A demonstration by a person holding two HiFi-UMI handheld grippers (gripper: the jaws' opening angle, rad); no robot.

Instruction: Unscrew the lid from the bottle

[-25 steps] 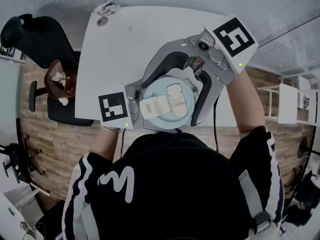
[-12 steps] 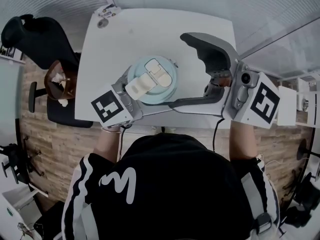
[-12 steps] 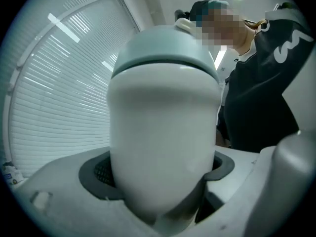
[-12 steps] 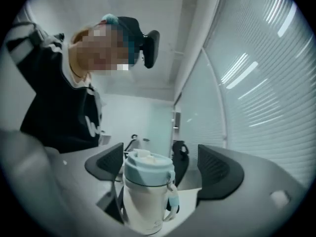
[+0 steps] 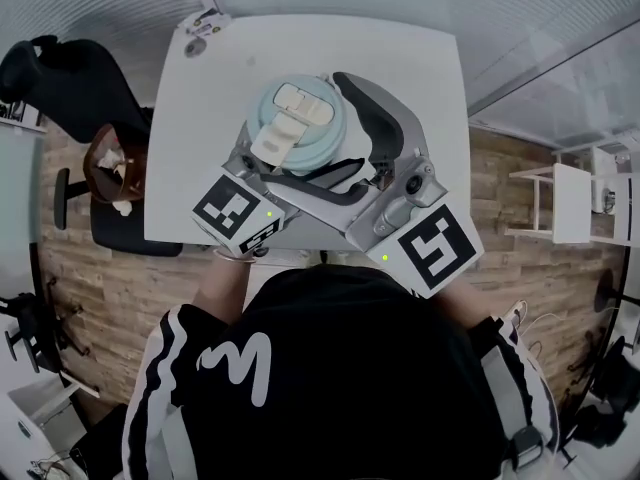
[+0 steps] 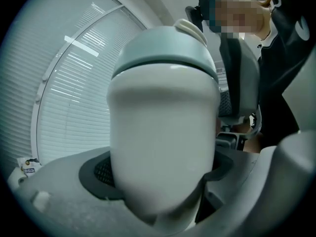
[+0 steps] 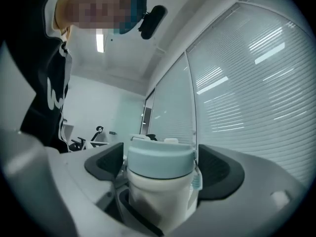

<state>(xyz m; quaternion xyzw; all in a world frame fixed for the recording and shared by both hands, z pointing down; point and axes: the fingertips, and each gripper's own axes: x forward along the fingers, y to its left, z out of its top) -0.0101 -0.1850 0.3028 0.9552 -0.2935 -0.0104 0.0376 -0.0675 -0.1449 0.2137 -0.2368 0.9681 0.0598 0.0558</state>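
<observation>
A white bottle (image 6: 163, 142) with a pale blue flip-top lid (image 5: 297, 126) is held upright over the white table (image 5: 410, 68). My left gripper (image 6: 163, 186) is shut on the bottle's body below the lid, and the body fills the left gripper view. My right gripper (image 7: 160, 169) reaches in from the near right, open. Its dark pads (image 7: 219, 171) stand either side of the lid (image 7: 159, 163) with narrow gaps. From the head view the lid hides the bottle's body and the left jaws.
A small object (image 5: 200, 28) lies at the table's far left corner. A black chair (image 5: 60, 68) and a brown bag (image 5: 118, 163) stand left of the table. White shelving (image 5: 575, 203) is at the right, over wooden floor.
A second ago the right jaws were round the lid. They then swung off to the right, open, and have now come back either side of the lid. The left gripper carried the bottle farther from the person.
</observation>
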